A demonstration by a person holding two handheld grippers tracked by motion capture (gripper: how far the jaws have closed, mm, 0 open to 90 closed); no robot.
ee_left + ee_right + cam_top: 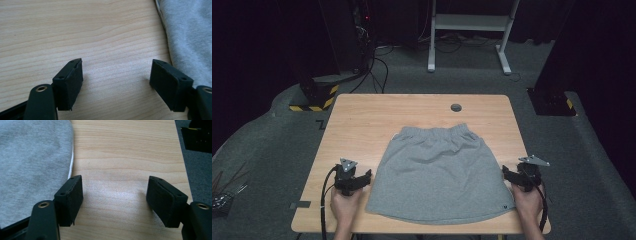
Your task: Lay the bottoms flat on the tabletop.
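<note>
A grey skirt point(439, 172) lies flat on the table point(357, 120), spread wide, its gathered waistband at the far end and its broad hem toward the person, close to the table's near edge; a small dark tag sits at the hem's right corner; the cloth looks smooth with only faint creases. Just left of the skirt's near left corner rest the left tongs point(364, 177), held in the person's left hand point(344, 202); their jaws stand wide apart with bare wood between them, and in the left gripper view point(116, 83) the skirt's edge point(190, 37) runs down beside the right-hand jaw, very near it, though whether it touches cannot be told. Just right of the skirt's near right corner rest the right tongs point(508, 175), held in the right hand point(527, 200); their jaws too stand wide apart over bare wood, gripping nothing, and in the right gripper view point(115, 202) the skirt point(32, 165) with its pale edge lies beside the left-hand jaw. Beyond the skirt's waistband a small dark round hole point(456, 107) is set in the table near its far edge; left of the skirt, past the left tongs, a strip of dark tape point(300, 204) lies at the table's near left edge; around the table lies grey floor point(272, 150), and beyond it a white frame point(469, 30) stands in the dark.
</note>
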